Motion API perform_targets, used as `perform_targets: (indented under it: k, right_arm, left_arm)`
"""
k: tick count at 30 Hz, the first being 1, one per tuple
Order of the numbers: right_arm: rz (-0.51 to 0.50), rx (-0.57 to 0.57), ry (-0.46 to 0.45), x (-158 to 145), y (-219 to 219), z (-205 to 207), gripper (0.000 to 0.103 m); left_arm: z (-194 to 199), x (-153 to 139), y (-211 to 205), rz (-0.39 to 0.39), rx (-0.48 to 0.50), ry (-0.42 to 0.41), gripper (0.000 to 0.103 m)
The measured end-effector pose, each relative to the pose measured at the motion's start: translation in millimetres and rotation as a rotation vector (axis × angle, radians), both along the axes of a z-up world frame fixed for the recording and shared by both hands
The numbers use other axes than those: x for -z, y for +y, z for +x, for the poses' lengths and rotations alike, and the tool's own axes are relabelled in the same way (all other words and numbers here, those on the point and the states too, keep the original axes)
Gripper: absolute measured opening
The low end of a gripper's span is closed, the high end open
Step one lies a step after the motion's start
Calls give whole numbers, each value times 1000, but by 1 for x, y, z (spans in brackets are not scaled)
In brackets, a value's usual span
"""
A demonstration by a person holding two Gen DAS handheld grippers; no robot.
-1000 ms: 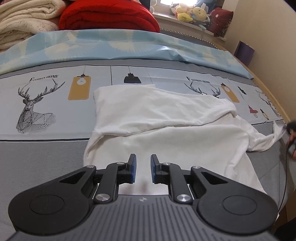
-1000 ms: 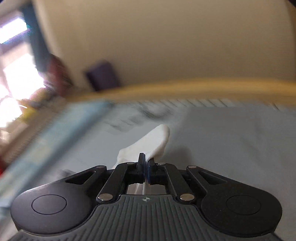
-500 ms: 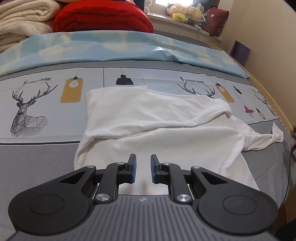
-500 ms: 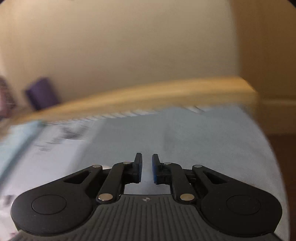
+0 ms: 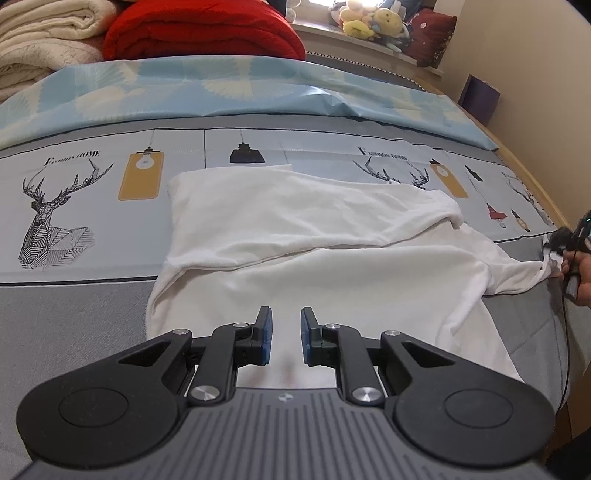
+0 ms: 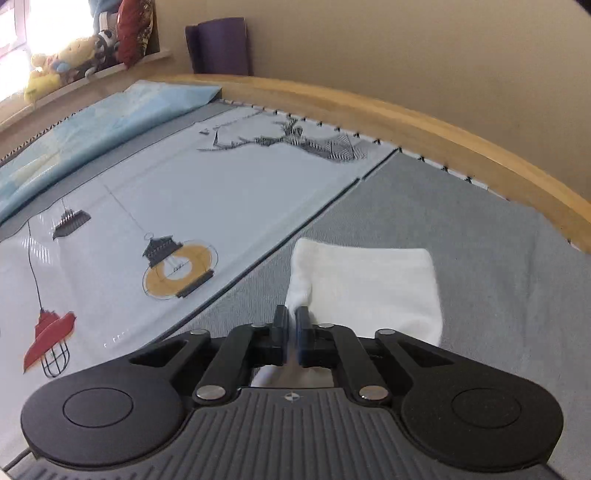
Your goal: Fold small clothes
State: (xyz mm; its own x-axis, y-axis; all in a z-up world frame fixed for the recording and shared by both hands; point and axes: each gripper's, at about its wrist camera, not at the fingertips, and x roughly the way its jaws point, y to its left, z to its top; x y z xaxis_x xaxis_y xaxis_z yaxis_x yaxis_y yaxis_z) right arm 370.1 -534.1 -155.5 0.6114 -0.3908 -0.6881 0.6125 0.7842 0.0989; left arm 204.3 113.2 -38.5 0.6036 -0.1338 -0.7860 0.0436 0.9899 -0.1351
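1. On the printed bedspread (image 5: 92,325) lies the white shirt (image 5: 314,258), spread across the boundary between the grey band and the pale panel with deer and lamp drawings; its far half is folded back over itself.
2. My left gripper (image 5: 284,338) hovers over the shirt's near hem with its blue pads a narrow gap apart and nothing between them.
3. From the shirt's right side a sleeve (image 6: 364,284) stretches out across the grey band toward the wooden bed rail (image 6: 443,129).
4. My right gripper (image 6: 291,326) has just been closing, and its jaws now pinch a bunched edge of that sleeve.
5. Beyond the shirt, at the head of the bed, a light blue sheet (image 5: 258,85) runs across, with a red quilt (image 5: 203,29) and cream blankets (image 5: 44,33) stacked behind it.
6. Soft toys (image 5: 369,18) sit on the window ledge past the quilt.
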Motion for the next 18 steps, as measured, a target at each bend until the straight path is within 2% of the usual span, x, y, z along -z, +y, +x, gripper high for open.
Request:
perform_targets:
  k: [1,2,4,6,8,10,11,12,14,15,16,18]
  right_arm:
    - [32,23,-40,-6,-5,-7,4]
    - [48,44,-119,-19,-17,-13,4]
    - [52,59,-341,-51,-23,-36,3]
    - [80,77,-613,-84,-29,-62,3]
    - [86,124,-753,-99,-37,-81,3]
    - [155,177,-754,-86,-52,-86,3]
    - [198,229,-709,-69,-60,-87,4]
    - [227,280,-630,-51,-67,-85,4]
    - [312,338,-408,-9,-81,-76,4]
    - [334,376,-354,8,-85,-79,4]
    - [325,395,-306,18,-87,-81,4]
    - [258,381,-296,18,-85,-84,4]
  left_arm:
    - [0,1,-1,0,1,1,17]
    - [0,1,-1,0,2,2,17]
    - [0,1,-3,0,7,-1,17]
    - [0,1,-3,0,8,-1,17]
    - [-1,1,-4,1,10,-2,17]
    - [-2,2,-3,2,12,-2,17]
    - [-2,2,-2,2,13,-1,17]
    - [-3,1,-1,2,13,0,17]
    - [-3,1,-1,1,13,-3,17]
    - [-3,0,0,1,11,-3,17]
    - [-2,0,0,-1,9,-2,17]
    - [-2,-1,1,-7,6,-5,17]
